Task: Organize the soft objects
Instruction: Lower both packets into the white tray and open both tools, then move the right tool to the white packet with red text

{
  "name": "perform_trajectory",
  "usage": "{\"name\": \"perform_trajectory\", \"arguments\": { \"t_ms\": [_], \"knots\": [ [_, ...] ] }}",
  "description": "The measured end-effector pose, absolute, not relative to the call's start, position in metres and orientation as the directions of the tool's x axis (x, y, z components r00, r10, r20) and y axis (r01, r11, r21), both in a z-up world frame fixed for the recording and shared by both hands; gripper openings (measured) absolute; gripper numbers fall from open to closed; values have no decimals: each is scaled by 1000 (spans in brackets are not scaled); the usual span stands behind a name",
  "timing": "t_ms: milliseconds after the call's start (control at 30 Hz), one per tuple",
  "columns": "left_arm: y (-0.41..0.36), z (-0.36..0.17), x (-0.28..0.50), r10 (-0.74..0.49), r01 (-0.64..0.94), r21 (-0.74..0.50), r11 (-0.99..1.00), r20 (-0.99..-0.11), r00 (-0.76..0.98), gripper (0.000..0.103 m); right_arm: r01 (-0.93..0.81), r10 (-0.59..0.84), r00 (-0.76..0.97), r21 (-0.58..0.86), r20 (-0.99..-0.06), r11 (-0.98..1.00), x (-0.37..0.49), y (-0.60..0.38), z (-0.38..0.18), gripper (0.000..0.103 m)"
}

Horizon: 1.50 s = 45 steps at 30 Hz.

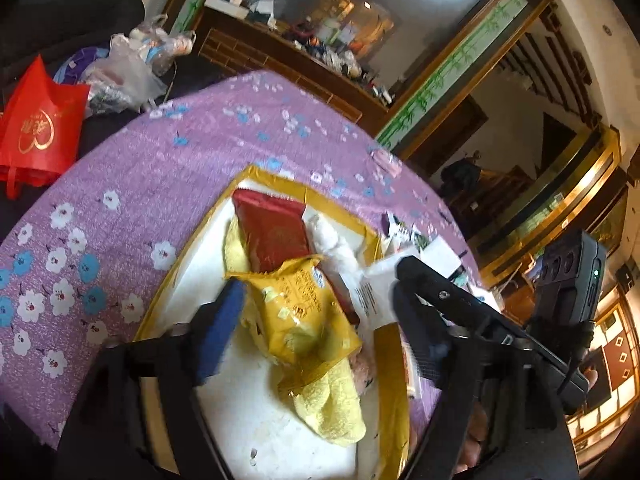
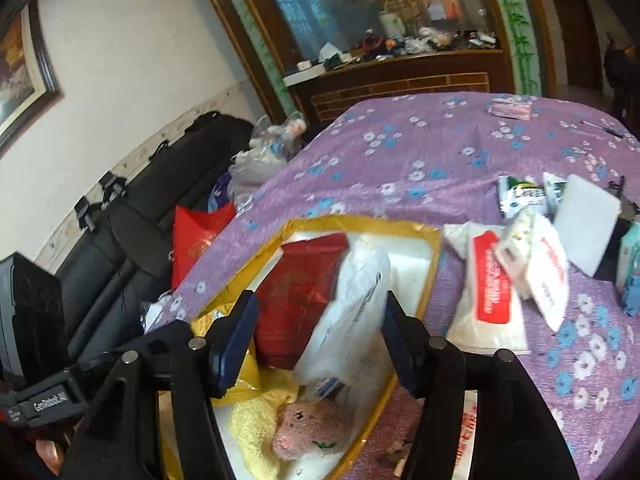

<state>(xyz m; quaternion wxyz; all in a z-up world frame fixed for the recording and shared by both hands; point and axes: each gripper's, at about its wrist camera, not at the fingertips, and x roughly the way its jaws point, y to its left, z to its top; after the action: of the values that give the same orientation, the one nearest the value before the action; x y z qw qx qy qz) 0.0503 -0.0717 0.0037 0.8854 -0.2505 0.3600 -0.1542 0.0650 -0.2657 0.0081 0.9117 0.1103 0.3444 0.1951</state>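
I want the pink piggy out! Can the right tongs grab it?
Probably yes. The right tongs are open above the box, but a white plastic bag between them hangs over the pink plush pig.

Home living-dining room: round tabletop [image 2: 460, 152] under purple floral cloth, black leather sofa [image 2: 132, 232], framed painting [image 2: 24, 60] on wall, cluttered wooden sideboard [image 2: 400, 76] before mirror, red gift bag [image 1: 36, 128], wooden staircase [image 1: 552, 68]

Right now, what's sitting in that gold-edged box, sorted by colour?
Red: 1, the red packet
Yellow: 2, the yellow packet and yellow towel
White: 1, the white plastic bag
Pink: 1, the pink plush toy
Total: 5 visible in the box; anything buried underneath cannot be seen.
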Motion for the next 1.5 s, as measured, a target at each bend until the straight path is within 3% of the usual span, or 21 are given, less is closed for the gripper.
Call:
{"name": "perform_trajectory", "arguments": {
  "t_ms": [133, 267, 367, 667, 967, 1267, 1500],
  "knots": [
    [-71, 9, 46, -456, 93, -568, 818, -541, 707, 83, -282, 429, 691, 330, -582, 901, 65, -269, 14, 67],
    [-78, 3, 53, -474, 89, -556, 827, -603, 642, 83, -299, 433, 678, 316, -594, 901, 63, -271, 18, 67],
    [-74, 3, 50, -491, 72, -601, 796, -571, 658, 83, -282, 444, 691, 353, -570, 892, 59, -285, 21, 67],
    [-102, 24, 41, -480, 117, -557, 822, -569, 667, 83, -228, 451, 699, 424, -555, 876, 41, -338, 14, 67],
    [-156, 43, 23, -518, 238, -502, 832, -545, 659, 83, -123, 392, 693, 437, -605, 891, 15, -403, -13, 67],
    [-209, 42, 16, -554, 315, -467, 826, -576, 601, 83, -41, 355, 666, 443, -656, 896, -10, -453, -43, 68],
    [-214, 20, 27, -596, 278, -541, 794, -602, 531, 83, -18, 343, 666, 446, -663, 895, -27, -468, -51, 68]
  ]
}}
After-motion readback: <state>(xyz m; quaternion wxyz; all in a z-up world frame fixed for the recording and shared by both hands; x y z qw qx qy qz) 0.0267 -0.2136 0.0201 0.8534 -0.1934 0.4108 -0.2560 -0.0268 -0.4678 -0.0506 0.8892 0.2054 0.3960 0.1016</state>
